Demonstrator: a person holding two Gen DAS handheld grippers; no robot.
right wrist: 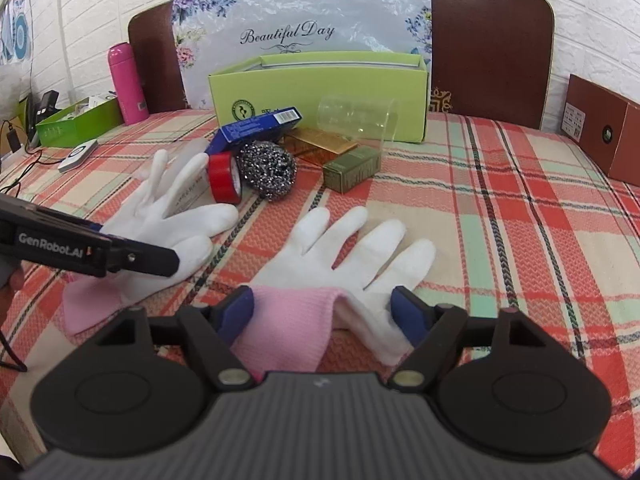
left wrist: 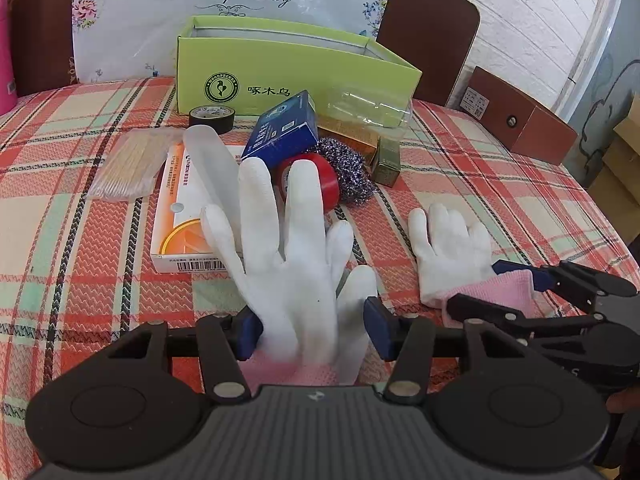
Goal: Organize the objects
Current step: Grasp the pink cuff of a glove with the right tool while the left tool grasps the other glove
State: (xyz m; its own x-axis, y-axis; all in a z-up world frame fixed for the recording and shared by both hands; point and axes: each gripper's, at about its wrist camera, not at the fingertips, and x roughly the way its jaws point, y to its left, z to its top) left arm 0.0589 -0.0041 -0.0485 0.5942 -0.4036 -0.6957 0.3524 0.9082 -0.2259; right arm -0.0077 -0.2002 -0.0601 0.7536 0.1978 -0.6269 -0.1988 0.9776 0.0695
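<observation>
Two white gloves with pink cuffs lie flat on the plaid tablecloth. The left glove (left wrist: 288, 264) has its fingertips resting on a red tape roll (left wrist: 324, 176) and an orange-and-white carton (left wrist: 180, 220). My left gripper (left wrist: 314, 334) straddles its wrist, pads at either edge, the cloth not squeezed. The right glove (right wrist: 352, 252) lies spread out. My right gripper (right wrist: 324, 312) stands open around its folded pink cuff (right wrist: 288, 320). In the right wrist view the left glove (right wrist: 168, 216) shows under one left finger (right wrist: 140, 256). An open green box (left wrist: 288, 68) stands behind the clutter.
A pile sits before the green box (right wrist: 320, 92): blue carton (left wrist: 280, 128), steel scourer (right wrist: 266, 170), clear cup (right wrist: 356, 120), olive box (right wrist: 352, 168), black tape (left wrist: 211, 118), pack of sticks (left wrist: 128, 164). A brown box (right wrist: 600, 128) stands at the right, a pink bottle (right wrist: 126, 84) at the back left.
</observation>
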